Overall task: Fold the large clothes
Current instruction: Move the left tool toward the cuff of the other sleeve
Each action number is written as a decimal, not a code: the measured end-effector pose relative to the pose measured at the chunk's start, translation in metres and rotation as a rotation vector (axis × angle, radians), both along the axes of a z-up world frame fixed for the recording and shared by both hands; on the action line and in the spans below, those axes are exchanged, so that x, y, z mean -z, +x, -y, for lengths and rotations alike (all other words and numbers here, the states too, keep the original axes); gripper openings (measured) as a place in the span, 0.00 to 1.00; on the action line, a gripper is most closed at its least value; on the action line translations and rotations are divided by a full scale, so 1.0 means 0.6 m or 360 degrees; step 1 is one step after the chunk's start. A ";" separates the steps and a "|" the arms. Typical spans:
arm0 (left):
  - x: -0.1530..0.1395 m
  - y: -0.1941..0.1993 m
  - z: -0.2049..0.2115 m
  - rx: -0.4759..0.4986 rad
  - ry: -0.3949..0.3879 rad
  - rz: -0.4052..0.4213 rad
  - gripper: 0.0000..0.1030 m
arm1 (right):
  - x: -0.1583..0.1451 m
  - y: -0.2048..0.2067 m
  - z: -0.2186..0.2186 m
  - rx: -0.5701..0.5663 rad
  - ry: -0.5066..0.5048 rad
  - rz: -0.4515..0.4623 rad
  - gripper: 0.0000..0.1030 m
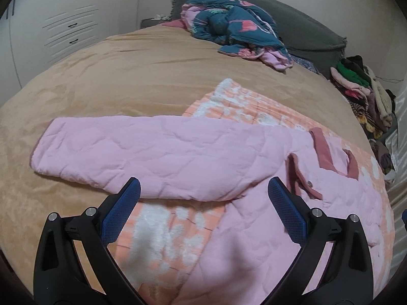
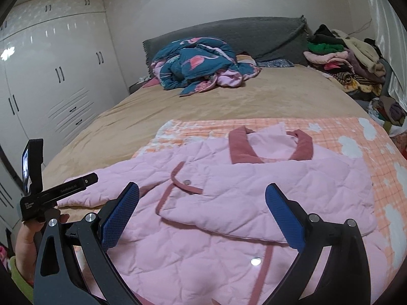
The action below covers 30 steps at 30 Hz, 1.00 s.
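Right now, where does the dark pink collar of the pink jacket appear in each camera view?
Left wrist: the collar is at the right, above the right fingertip.
Right wrist: the collar is at centre, above both fingertips.
Shared landmark: the teal flamingo blanket by the grey headboard.

Left wrist view: my left gripper (image 1: 203, 198) hangs wide open over the pink quilted jacket (image 1: 254, 216).

Its blue pads (image 1: 119, 213) hold nothing. One sleeve (image 1: 142, 157) lies stretched out flat to the left, crossing onto the tan bedspread (image 1: 127, 76). The jacket rests on an orange-and-white checked blanket (image 1: 165, 228); its dark pink collar (image 1: 330, 152) sits to the right. A teal patterned bundle (image 1: 234, 23) lies near the grey headboard (image 1: 305, 30), and piled clothes (image 1: 361, 96) sit at the far right.
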State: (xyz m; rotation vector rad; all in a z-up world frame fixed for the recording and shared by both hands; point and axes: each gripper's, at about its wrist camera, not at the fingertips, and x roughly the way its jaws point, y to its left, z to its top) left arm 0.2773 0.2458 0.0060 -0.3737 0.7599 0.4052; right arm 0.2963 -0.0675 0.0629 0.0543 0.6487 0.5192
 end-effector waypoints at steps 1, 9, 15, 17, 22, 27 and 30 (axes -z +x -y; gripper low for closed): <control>0.000 -0.003 -0.006 -0.0012 -0.0007 0.0001 0.91 | 0.000 -0.001 -0.007 -0.0005 -0.0002 0.0002 0.96; 0.021 -0.012 -0.054 -0.0113 -0.0045 -0.0068 0.91 | -0.002 -0.001 -0.078 -0.0137 -0.0061 0.0015 0.96; 0.034 -0.030 -0.097 -0.0217 -0.0103 -0.0080 0.91 | 0.005 -0.004 -0.137 -0.0235 -0.0125 0.0018 0.96; 0.038 -0.033 -0.108 -0.0235 -0.0129 -0.0088 0.91 | 0.010 -0.006 -0.154 -0.0267 -0.0145 0.0013 0.96; 0.047 -0.046 -0.136 -0.0308 -0.0183 -0.0077 0.91 | 0.029 -0.004 -0.201 -0.0349 -0.0205 -0.0015 0.96; 0.071 -0.053 -0.171 -0.0413 -0.0247 -0.0131 0.91 | 0.052 0.004 -0.246 -0.0419 -0.0263 -0.0064 0.96; 0.080 -0.059 -0.186 -0.0448 -0.0285 -0.0123 0.91 | 0.069 0.006 -0.272 -0.0467 -0.0291 -0.0098 0.96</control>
